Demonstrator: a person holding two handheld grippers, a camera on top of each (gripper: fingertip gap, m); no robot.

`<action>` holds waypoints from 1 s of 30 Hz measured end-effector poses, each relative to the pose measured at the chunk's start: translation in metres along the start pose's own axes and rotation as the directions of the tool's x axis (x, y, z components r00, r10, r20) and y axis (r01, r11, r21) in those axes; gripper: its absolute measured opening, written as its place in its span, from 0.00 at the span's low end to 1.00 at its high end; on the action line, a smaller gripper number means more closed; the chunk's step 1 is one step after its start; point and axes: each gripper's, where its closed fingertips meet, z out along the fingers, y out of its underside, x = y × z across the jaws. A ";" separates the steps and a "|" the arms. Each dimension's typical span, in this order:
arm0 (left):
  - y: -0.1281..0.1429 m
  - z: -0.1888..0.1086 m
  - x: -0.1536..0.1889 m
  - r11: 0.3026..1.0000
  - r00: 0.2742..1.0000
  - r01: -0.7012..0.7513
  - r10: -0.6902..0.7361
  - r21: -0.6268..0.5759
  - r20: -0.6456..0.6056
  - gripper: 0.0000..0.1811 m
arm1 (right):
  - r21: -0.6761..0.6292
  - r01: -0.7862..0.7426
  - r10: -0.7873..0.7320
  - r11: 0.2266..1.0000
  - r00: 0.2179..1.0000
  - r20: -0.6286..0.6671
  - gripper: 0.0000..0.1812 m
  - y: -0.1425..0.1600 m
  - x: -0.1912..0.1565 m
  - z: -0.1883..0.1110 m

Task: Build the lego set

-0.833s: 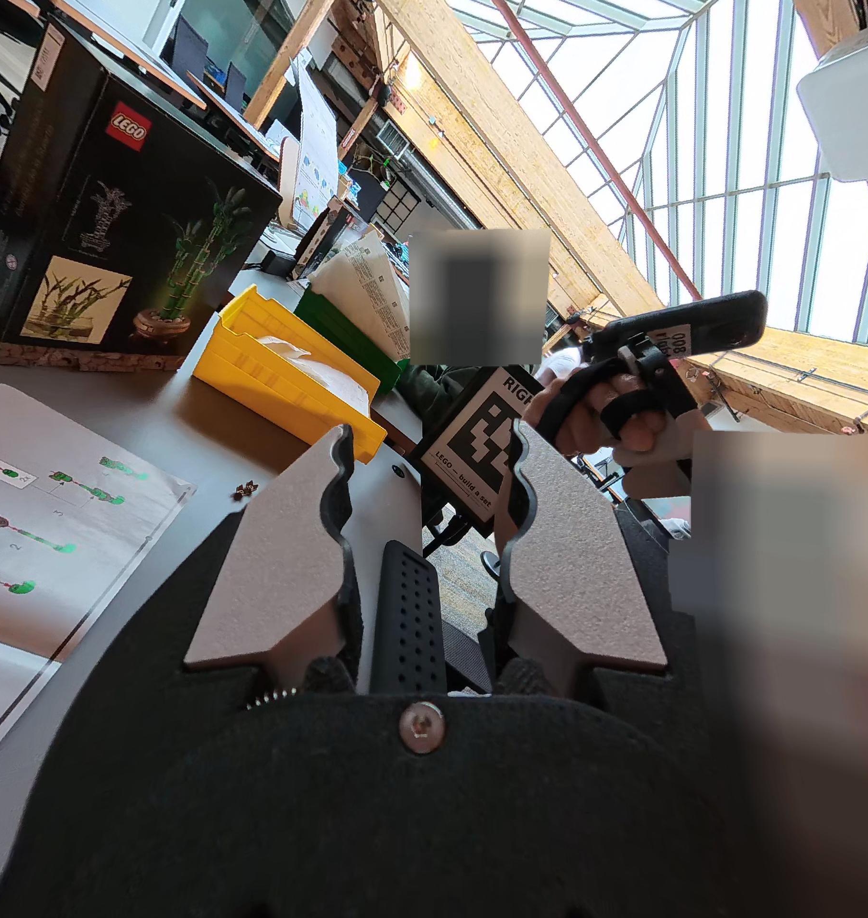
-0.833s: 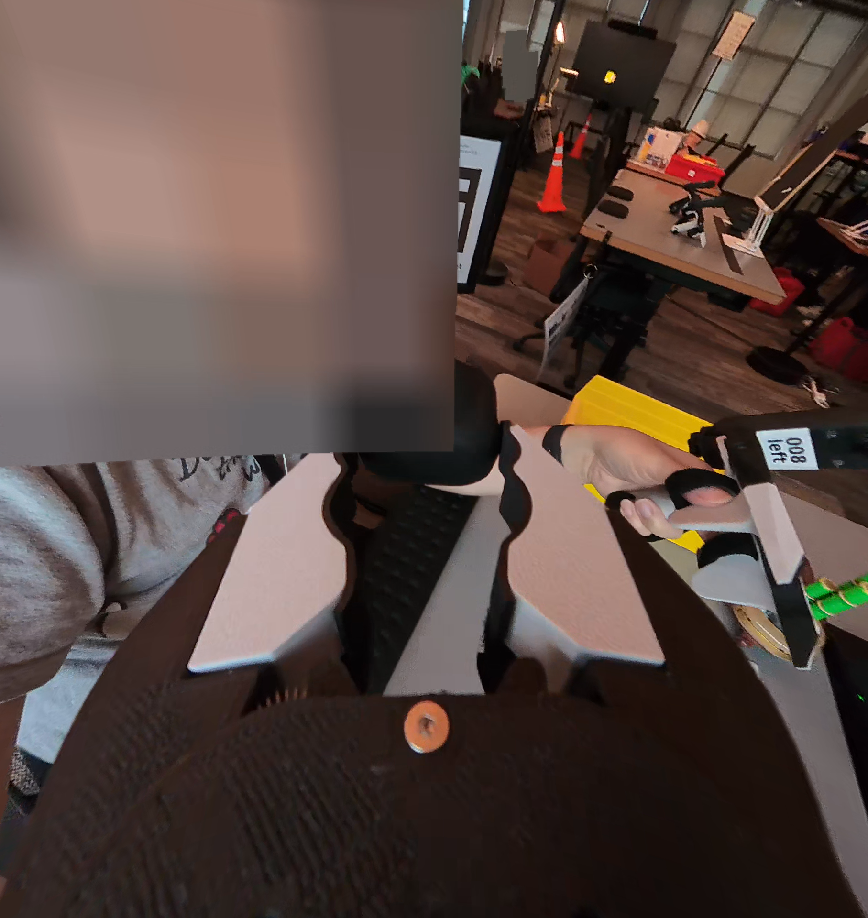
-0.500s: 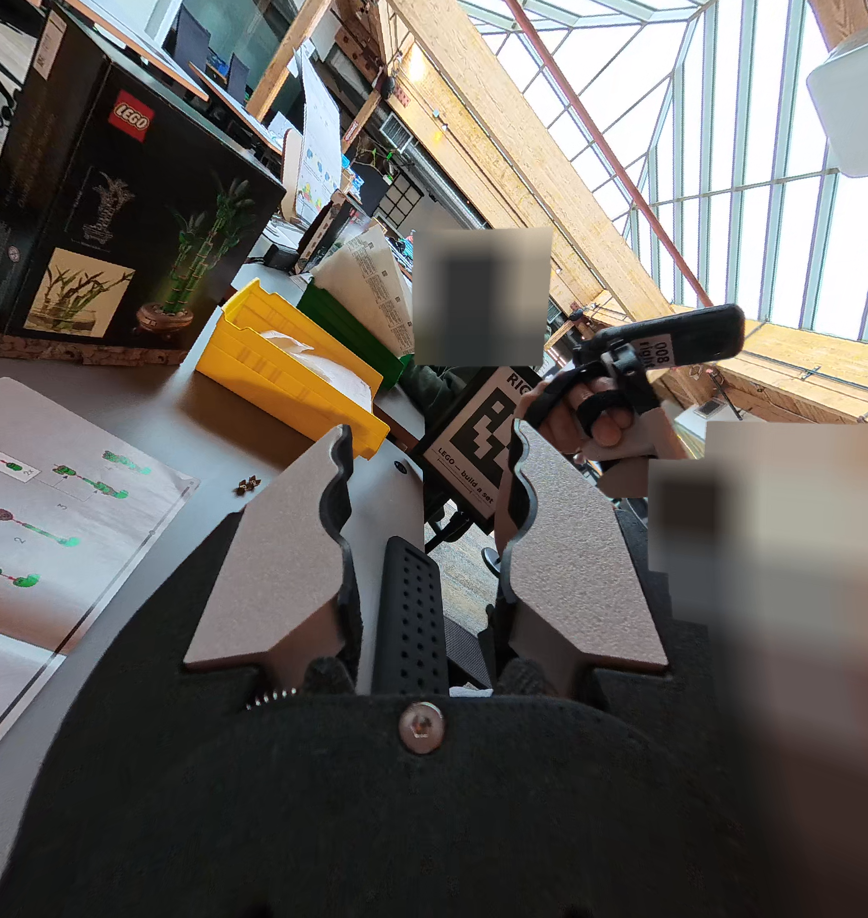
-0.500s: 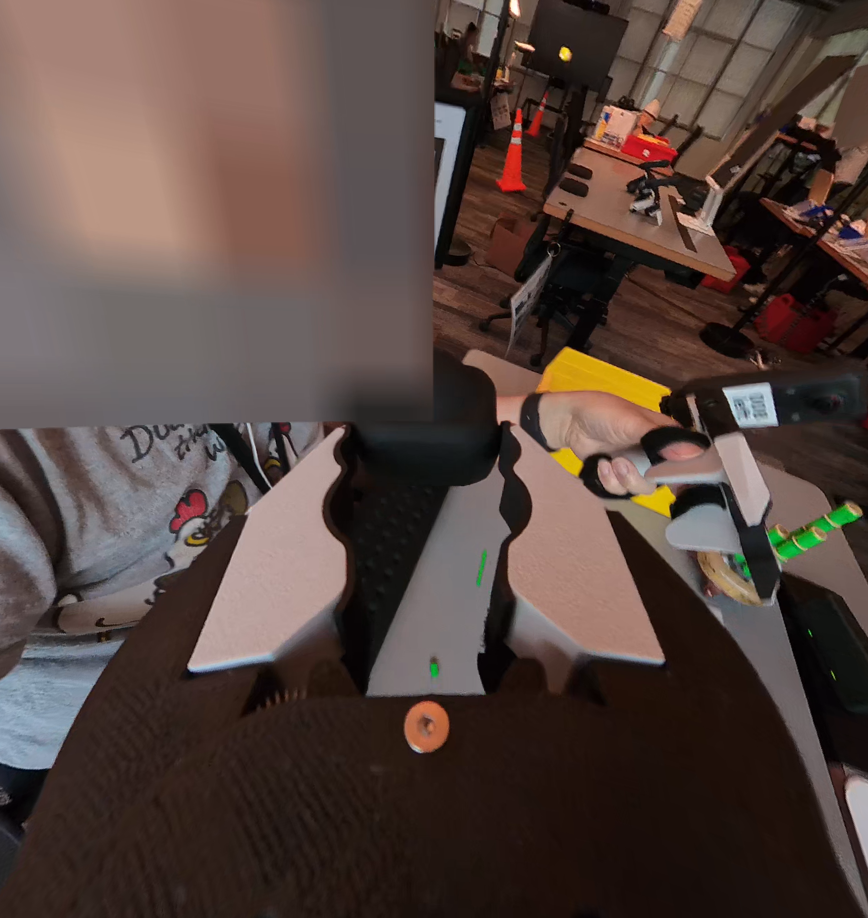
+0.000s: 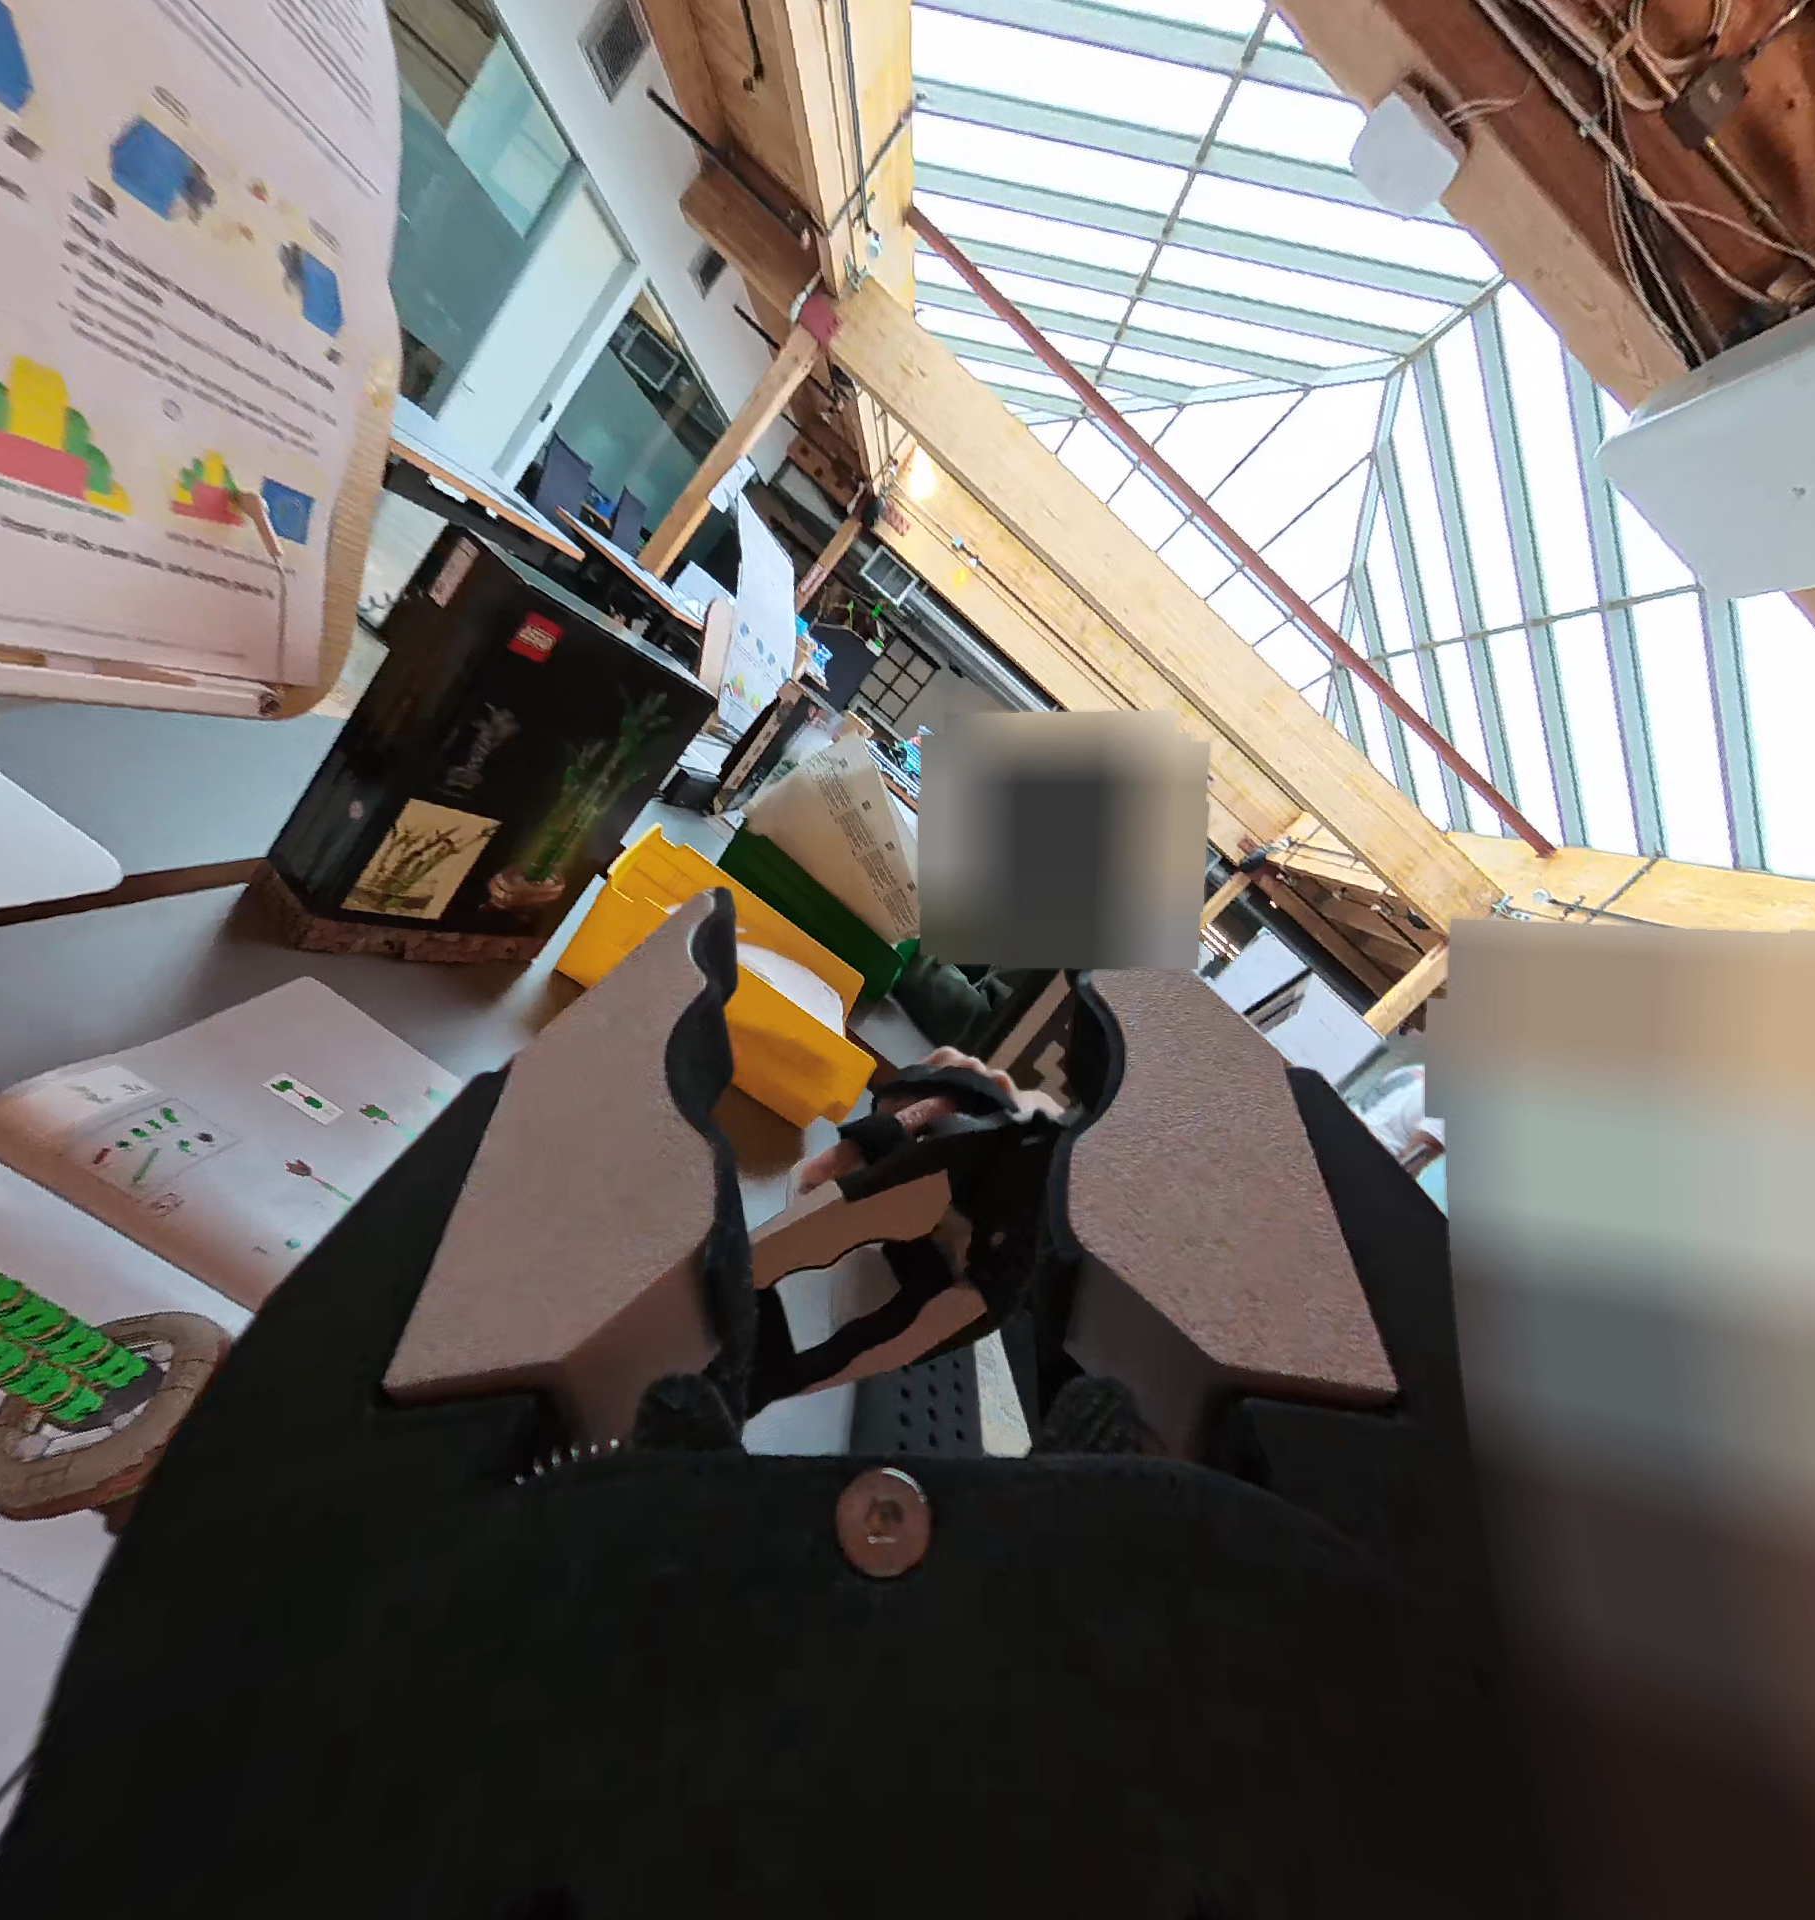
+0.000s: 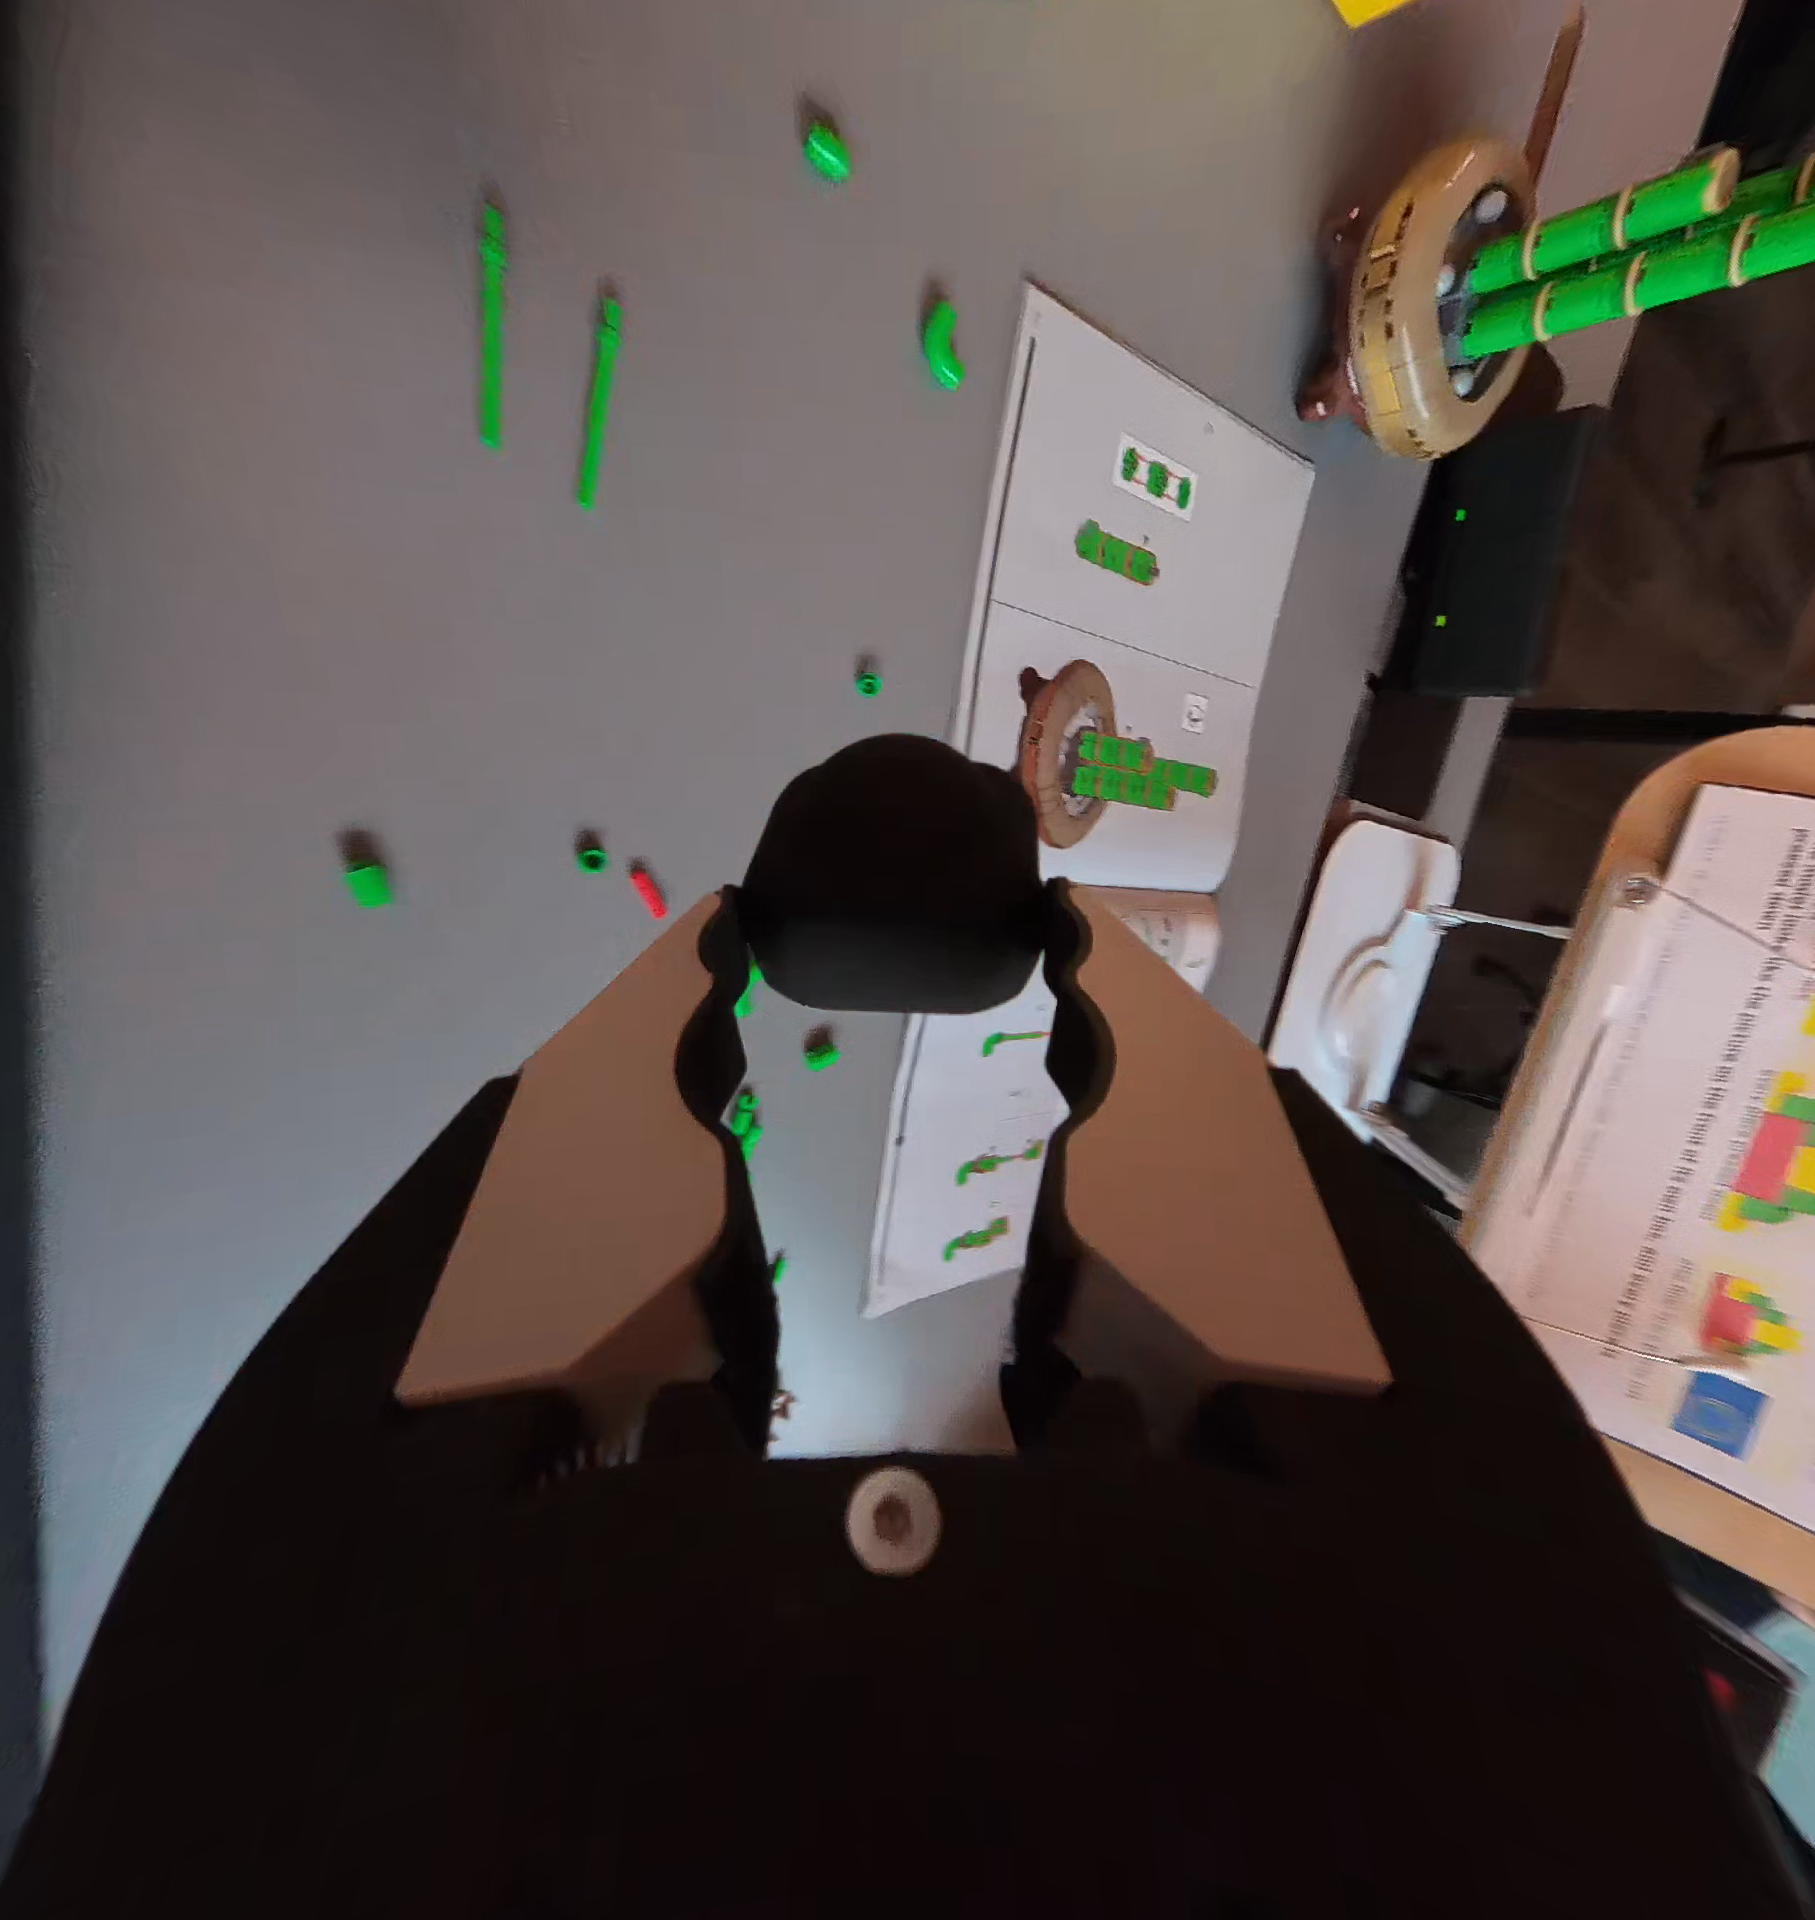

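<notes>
Right wrist: hand-held gripper (image 6: pixel 892 997) wide, empty

A yellow bin (image 5: pixel 799 1049) is sitting on the grey surface (image 6: pixel 259 582) beside a green bin (image 5: pixel 778 883), with timber beams (image 5: pixel 1142 623) and a skylight (image 5: pixel 1246 312) showing overhead.

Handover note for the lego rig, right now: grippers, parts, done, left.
Left gripper: open, empty, raised above the table.
Right gripper: open, empty, above the loose parts.
Bamboo model: round base with green stalks, standing beside the instruction booklet.
Loose on the grey table: two long green stems, small green bits, one red piece.
Left: pick up the loose parts and add them, per the booklet.
</notes>
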 end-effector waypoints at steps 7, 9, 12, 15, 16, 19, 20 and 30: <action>-0.015 -0.018 0.003 0.998 1.000 0.000 0.001 0.060 -0.013 0.34 | -0.013 0.102 -0.101 0.995 0.950 -0.297 0.31 -0.010 0.001 0.020; -0.016 -0.020 0.004 0.998 1.000 0.004 -0.003 0.066 -0.019 0.34 | -0.002 0.065 -0.063 0.998 0.959 -0.277 0.31 -0.008 -0.009 0.025; -0.016 -0.020 0.005 0.998 1.000 0.006 -0.004 0.069 -0.022 0.34 | 0.005 0.005 -0.004 1.000 0.970 -0.244 0.31 -0.001 -0.014 0.031; -0.016 -0.019 0.006 0.998 1.000 0.002 0.000 0.066 -0.024 0.34 | -0.033 0.000 -0.007 0.999 0.977 -0.213 0.31 0.005 -0.012 0.032; -0.015 -0.019 0.007 0.998 1.000 0.000 0.001 0.064 -0.025 0.34 | -0.048 0.019 -0.028 0.999 0.981 -0.194 0.31 0.005 -0.013 0.032; -0.016 -0.019 0.008 0.998 1.000 -0.004 0.006 0.065 -0.024 0.34 | -0.140 0.092 -0.106 0.986 0.989 -0.100 0.31 0.008 -0.019 0.033; -0.017 -0.020 0.009 0.998 1.000 -0.004 0.006 0.067 -0.025 0.34 | -0.166 0.124 -0.137 0.978 0.988 -0.065 0.31 0.009 -0.020 0.034; -0.029 -0.041 0.018 0.994 0.999 -0.016 0.021 0.112 -0.041 0.34 | -0.513 0.307 -0.033 0.801 0.880 0.475 0.31 0.024 -0.027 0.020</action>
